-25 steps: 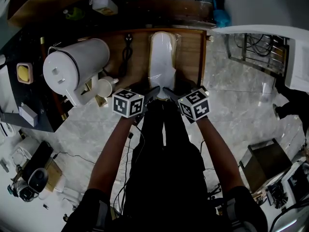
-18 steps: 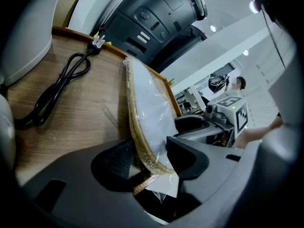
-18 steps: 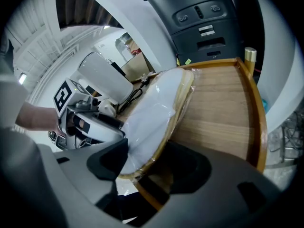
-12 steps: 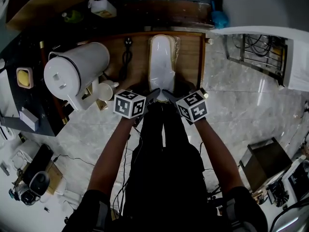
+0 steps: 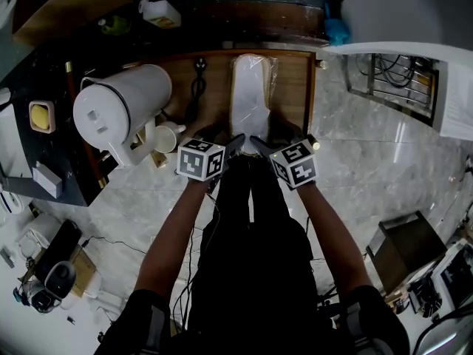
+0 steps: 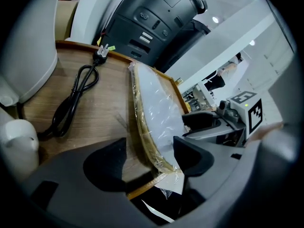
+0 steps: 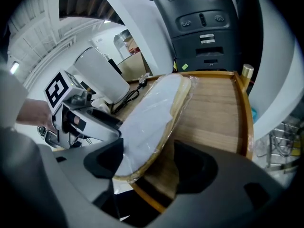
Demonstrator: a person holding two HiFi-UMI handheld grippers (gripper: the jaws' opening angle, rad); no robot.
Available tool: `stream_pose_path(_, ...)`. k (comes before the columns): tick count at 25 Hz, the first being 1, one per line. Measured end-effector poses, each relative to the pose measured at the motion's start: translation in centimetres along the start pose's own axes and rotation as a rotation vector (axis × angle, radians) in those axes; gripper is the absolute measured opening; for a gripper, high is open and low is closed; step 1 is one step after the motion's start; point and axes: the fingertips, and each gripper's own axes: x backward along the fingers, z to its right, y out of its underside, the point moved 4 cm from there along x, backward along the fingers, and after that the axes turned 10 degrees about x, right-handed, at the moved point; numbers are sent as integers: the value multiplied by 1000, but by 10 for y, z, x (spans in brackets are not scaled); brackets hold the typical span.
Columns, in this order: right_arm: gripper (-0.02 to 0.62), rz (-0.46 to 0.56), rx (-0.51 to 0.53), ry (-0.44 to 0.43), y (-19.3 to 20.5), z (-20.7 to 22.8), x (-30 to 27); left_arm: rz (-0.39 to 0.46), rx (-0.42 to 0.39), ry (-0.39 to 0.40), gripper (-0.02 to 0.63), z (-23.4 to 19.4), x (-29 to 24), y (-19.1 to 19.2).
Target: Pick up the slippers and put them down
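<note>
Jaws opening, left claw (image 6: 149,158) and right claw (image 7: 148,163) straddle the near end of the slippers (image 5: 249,95).

A pale grey marbled stone floor (image 5: 355,168) spreads out glossy underfoot. On it stands a low brown wooden table with a raised rim (image 5: 294,87), and a black power cable (image 5: 196,87) lies coiled near its far left corner. A tall white cylindrical appliance (image 5: 122,109) stands just beside the table's left edge. Beyond the far right corner are a white desk (image 5: 399,13) and a metal wire rack (image 5: 395,76). Small ceiling lights (image 6: 216,19) glow white overhead
</note>
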Motion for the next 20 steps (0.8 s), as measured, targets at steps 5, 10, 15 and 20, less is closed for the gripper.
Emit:
stream_pose_path(5, 327, 54, 4, 34, -8, -4, 11, 24, 2, -17, 304, -1, 15, -5)
stream_pose_path(10, 331, 82, 13, 81, -17, -7, 23, 45, -14, -36, 304, 3, 28, -13)
stream_pose_path(15, 331, 119, 38, 140, -26, -15, 45, 68, -52, -42, 304, 17, 44, -16)
stream_pose_path(20, 269, 140, 89, 123, -34, -36, 68, 39, -141, -27, 296, 45, 59, -10)
